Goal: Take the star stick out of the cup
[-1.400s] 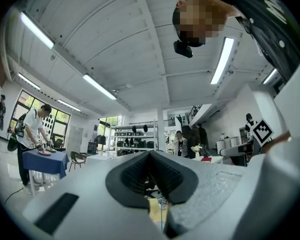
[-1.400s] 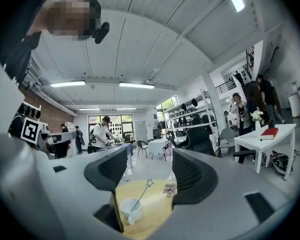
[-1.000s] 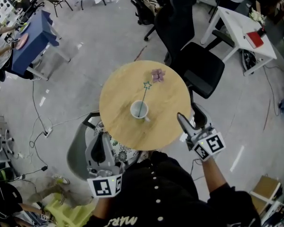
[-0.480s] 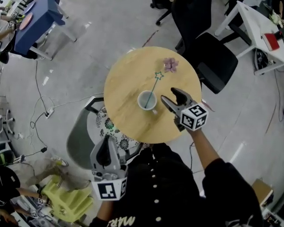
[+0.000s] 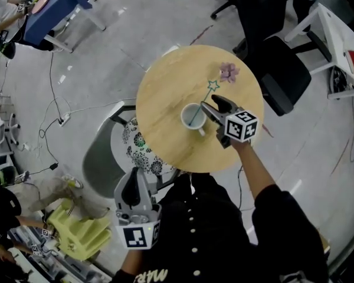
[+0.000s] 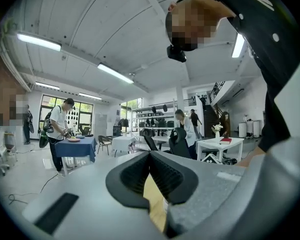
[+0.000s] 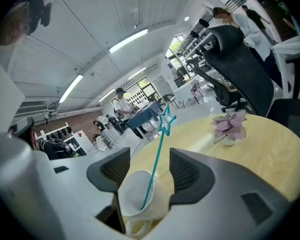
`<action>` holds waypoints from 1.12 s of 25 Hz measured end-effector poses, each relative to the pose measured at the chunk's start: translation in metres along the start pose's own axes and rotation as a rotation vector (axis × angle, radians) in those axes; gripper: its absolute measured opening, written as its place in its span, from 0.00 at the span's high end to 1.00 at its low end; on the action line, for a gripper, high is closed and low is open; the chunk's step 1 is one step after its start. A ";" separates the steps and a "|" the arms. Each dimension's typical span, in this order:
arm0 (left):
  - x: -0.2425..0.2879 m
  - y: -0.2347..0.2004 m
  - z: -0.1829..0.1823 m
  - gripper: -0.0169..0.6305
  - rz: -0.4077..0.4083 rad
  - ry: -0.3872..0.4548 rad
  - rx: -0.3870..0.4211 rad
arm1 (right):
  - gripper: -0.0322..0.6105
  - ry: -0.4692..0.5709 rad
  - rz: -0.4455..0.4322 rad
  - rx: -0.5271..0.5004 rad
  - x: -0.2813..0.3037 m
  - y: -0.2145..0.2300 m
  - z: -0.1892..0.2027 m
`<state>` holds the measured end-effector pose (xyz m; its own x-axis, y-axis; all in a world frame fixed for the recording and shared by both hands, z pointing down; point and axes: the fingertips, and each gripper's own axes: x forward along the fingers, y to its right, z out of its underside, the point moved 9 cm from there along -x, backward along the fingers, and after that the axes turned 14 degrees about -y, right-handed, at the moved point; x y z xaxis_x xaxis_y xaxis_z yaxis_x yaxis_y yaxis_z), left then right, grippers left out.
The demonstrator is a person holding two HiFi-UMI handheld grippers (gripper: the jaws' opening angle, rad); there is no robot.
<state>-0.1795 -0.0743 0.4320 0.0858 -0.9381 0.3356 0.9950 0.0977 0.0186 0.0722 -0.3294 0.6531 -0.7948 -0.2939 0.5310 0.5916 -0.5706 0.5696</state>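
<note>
- Right gripper (image 7: pixel 149 168) jaws closing around the star stick (image 7: pixel 158 154), not yet pinching; stick leans in the cup (image 7: pixel 140 199)
- Left gripper (image 6: pixel 150 159) jaws clenched, empty, well away from cup
- Risk: jaws catch cup rim, tipping cup over

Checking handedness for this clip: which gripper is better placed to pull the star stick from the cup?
Right. The right gripper is at the cup on the table, jaws closing with the star stick between them, ungripped. The left gripper hangs shut, off the table.
</note>
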 end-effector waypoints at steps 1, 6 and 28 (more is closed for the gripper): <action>0.001 0.000 0.002 0.97 -0.002 -0.002 -0.012 | 0.59 -0.004 -0.003 0.006 0.004 0.002 0.000; 0.008 0.000 0.009 0.97 -0.006 -0.026 -0.048 | 0.64 -0.016 -0.019 0.031 0.020 0.012 -0.003; 0.004 -0.005 0.016 0.97 -0.041 -0.052 -0.047 | 0.94 0.006 -0.031 0.052 0.025 0.006 -0.004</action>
<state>-0.1845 -0.0731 0.4488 0.0438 -0.9223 0.3839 0.9990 0.0432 -0.0103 0.0554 -0.3430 0.6677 -0.8135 -0.2815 0.5088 0.5727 -0.5393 0.6174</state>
